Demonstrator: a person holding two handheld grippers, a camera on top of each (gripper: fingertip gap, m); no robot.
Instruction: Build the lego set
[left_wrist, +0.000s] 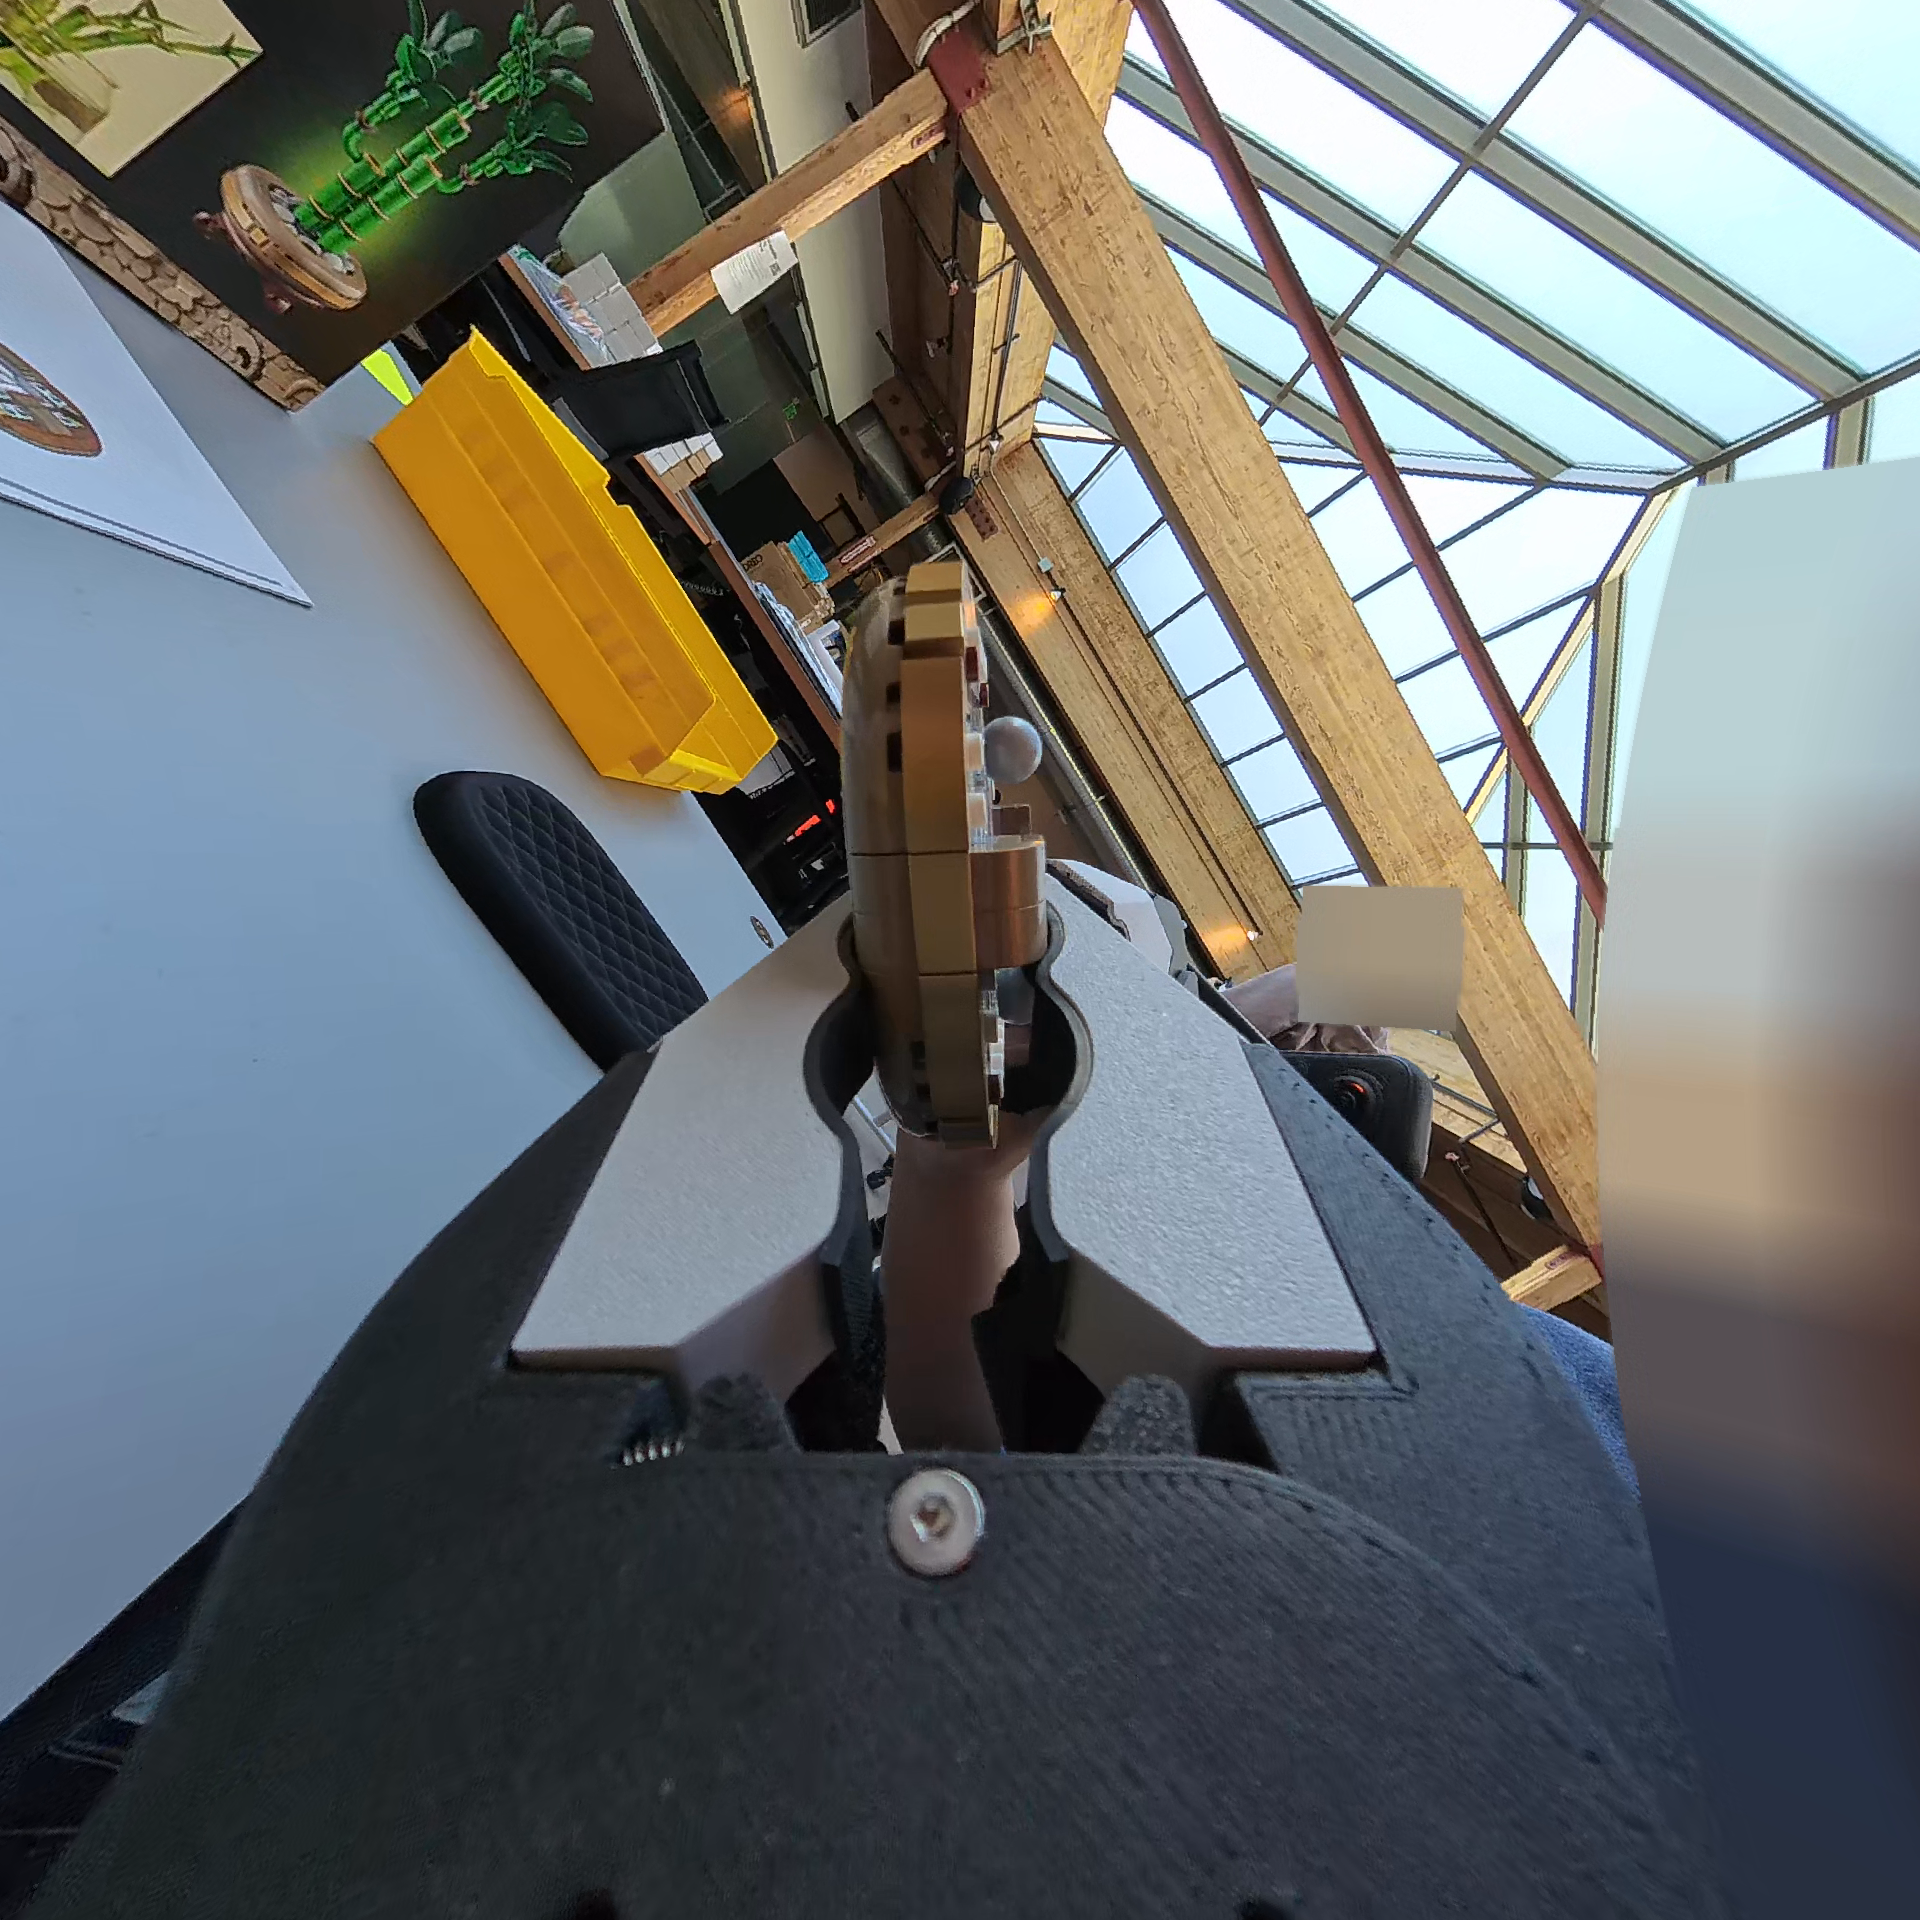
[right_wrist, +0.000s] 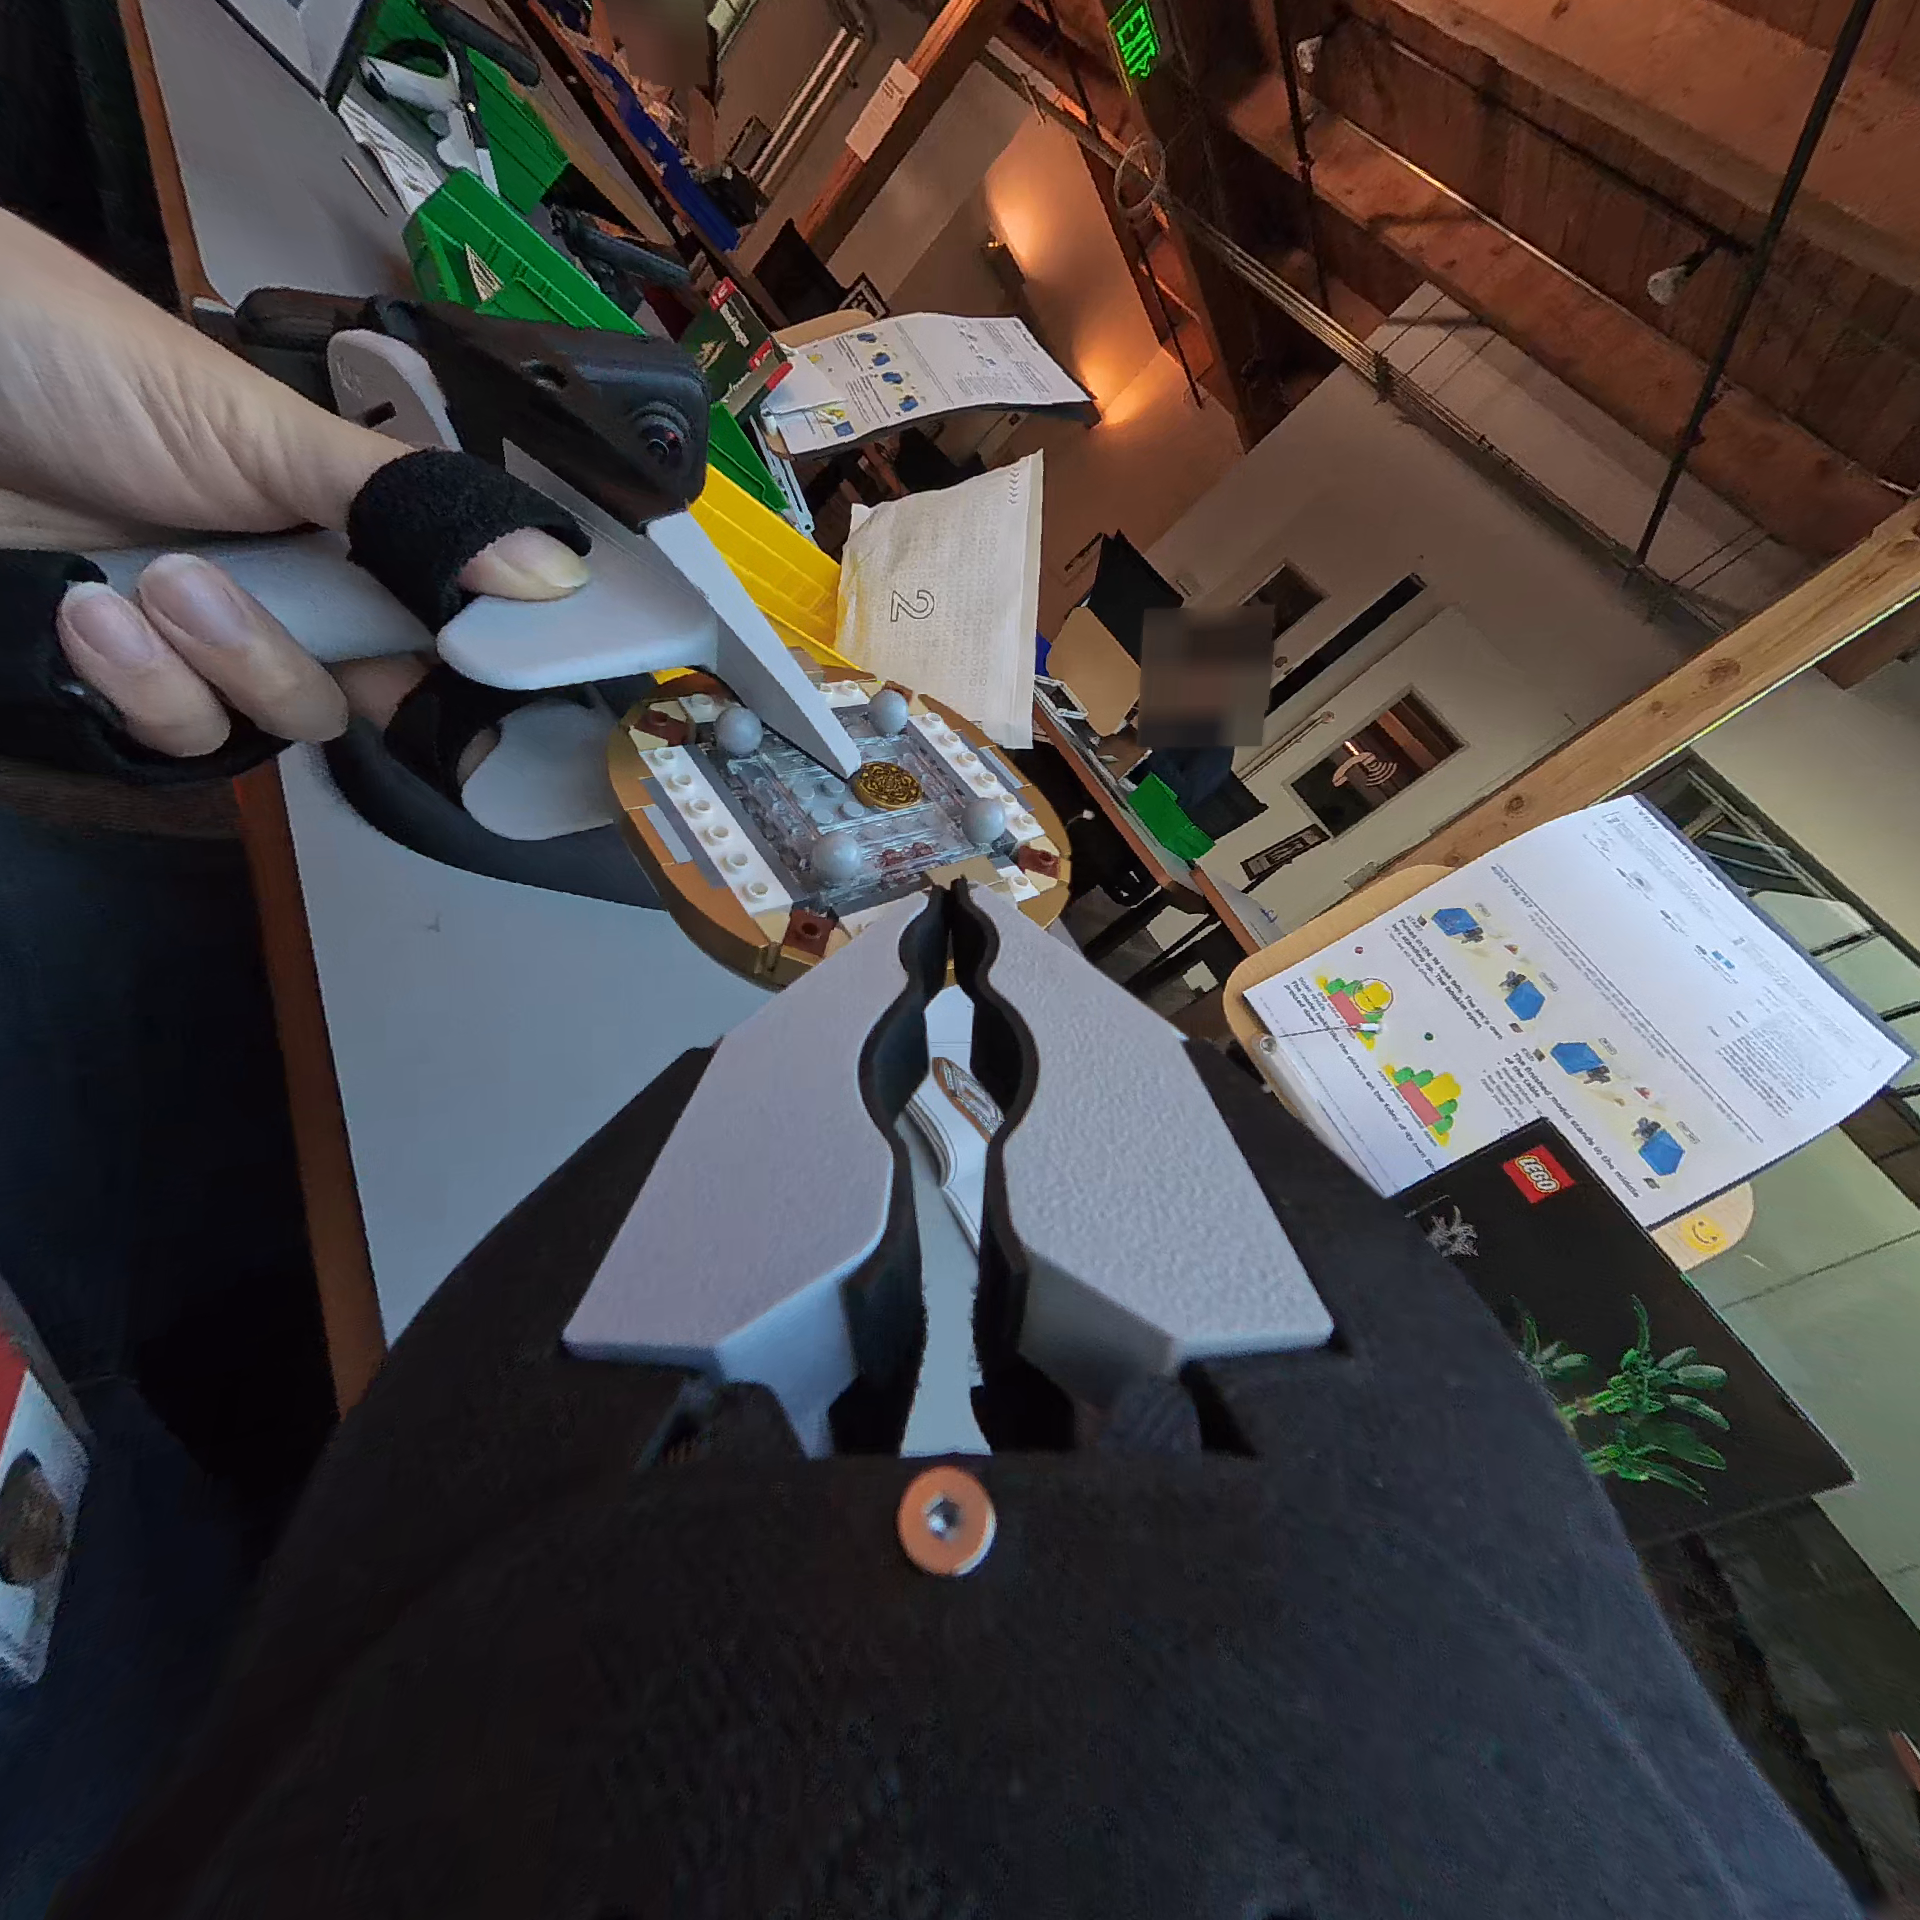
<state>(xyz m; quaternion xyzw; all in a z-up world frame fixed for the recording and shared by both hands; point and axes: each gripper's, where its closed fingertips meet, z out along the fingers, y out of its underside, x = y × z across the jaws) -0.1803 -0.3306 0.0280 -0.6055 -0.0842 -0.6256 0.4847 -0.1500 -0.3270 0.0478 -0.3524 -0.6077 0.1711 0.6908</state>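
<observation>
Here, items run from largest to smallest.

- White table (left_wrist: 208, 831): carries a yellow bin (left_wrist: 582, 582) at its far edge; a black set box (left_wrist: 343, 156) printed with a green plant stands behind it.
- Left gripper (left_wrist: 951, 997): its two grey fingers (left_wrist: 727, 1122) clamp the lower part of the lego base (left_wrist: 930, 831), which stands on edge between them, lifted clear of the table. In the right wrist view a gloved hand (right_wrist: 208, 582) works this gripper's handle, and one finger lies across the studded face of the base.
- Right gripper (right_wrist: 951, 914): its grey fingers (right_wrist: 1122, 1164) are pressed together at the tips with nothing between them; the tips sit just beside the near rim of the base.
- Instruction sheet (right_wrist: 1579, 997): lies to the right, partly over a second black box (right_wrist: 1621, 1330).
- Lego base, face-on (right_wrist: 836, 821): a rounded tan plate with white studded strips and a clear centre panel.
- Grey balls (right_wrist: 834, 858): four, one near each corner of the clear panel.
- Gold coin tile (right_wrist: 885, 781): sits on the clear panel, at the tip of the left gripper's finger.
</observation>
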